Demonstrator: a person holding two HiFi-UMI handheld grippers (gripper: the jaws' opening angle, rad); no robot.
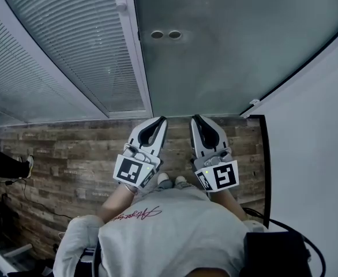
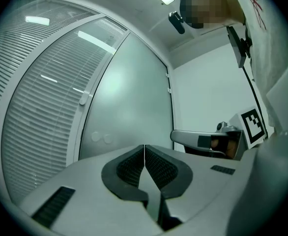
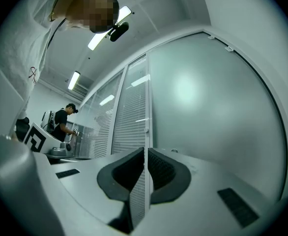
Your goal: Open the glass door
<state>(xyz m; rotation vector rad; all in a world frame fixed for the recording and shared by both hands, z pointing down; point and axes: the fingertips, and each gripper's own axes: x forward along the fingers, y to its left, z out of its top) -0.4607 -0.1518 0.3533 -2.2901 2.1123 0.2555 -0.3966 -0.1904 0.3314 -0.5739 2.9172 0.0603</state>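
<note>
The glass door (image 1: 226, 45) stands upright straight ahead of both grippers, its long axis running floor to ceiling. A strip of wooden floor (image 1: 71, 149) shows between its foot and the jaw tips, so neither gripper touches it. Measured from the door, the left gripper (image 1: 160, 120) points at its left edge, just beside the white frame post (image 1: 135, 56) and in line with the two round fittings (image 1: 166, 34) set in the glass. The right gripper (image 1: 197, 119) points nearer the door's middle. What look like small hinge clips sit on the door's far right edge (seen best in the left gripper view), so the door probably swings from the fitting side, which would make the left gripper the closer one for a push or pull there. No bar or lever handle shows on the glass. Both grippers have their jaws pressed together with nothing between the pads, as each gripper view shows plainly, and both are empty.
</note>
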